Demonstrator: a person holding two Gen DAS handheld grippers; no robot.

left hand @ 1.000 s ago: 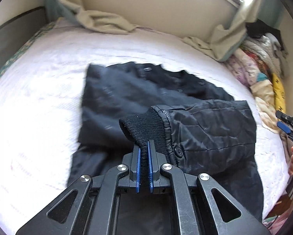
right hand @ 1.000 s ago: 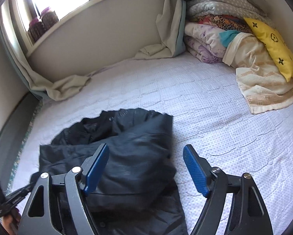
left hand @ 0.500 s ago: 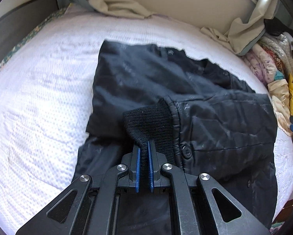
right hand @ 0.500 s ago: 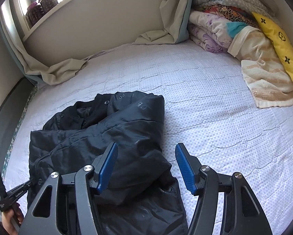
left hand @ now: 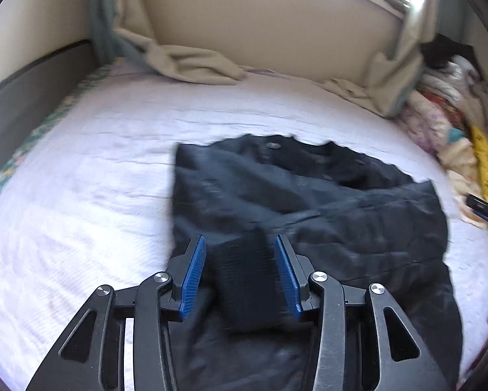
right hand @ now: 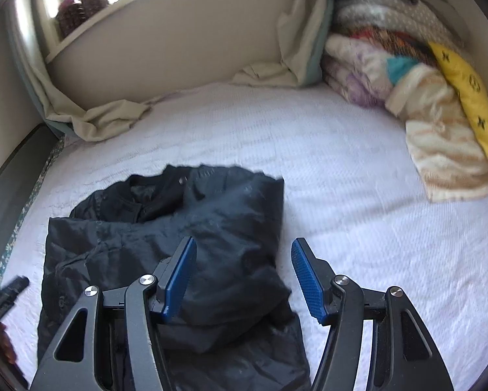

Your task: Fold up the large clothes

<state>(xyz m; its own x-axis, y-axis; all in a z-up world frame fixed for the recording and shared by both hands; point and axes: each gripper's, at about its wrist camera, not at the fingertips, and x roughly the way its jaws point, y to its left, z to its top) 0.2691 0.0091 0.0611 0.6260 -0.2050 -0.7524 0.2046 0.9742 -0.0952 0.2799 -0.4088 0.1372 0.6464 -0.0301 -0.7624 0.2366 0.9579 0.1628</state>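
A black jacket (left hand: pixel 309 202) lies on the white bed (left hand: pixel 81 195), its sleeves folded over the body. Its knitted black cuff (left hand: pixel 244 280) sits between the blue pads of my left gripper (left hand: pixel 239 241); the jaws are opening and the pads stand clear of the cuff. In the right wrist view the jacket (right hand: pixel 211 215) lies under my right gripper (right hand: pixel 244 244). Its jaws are closing, with the jacket's right edge below and between them, and the pads press on nothing. The left gripper's tip (right hand: pixel 9 290) shows at the left edge.
Beige curtains (left hand: pixel 195 65) trail onto the bed's far side below a window sill. A pile of folded blankets (right hand: pixel 390 65) and a yellow pillow (right hand: pixel 465 94) fill the far right corner. A dark bed frame (left hand: pixel 32 91) runs along the left.
My left gripper, shut on the knitted cuff before, has opened and let it go. My right gripper's jaws have narrowed and it has shifted over the jacket's right edge.
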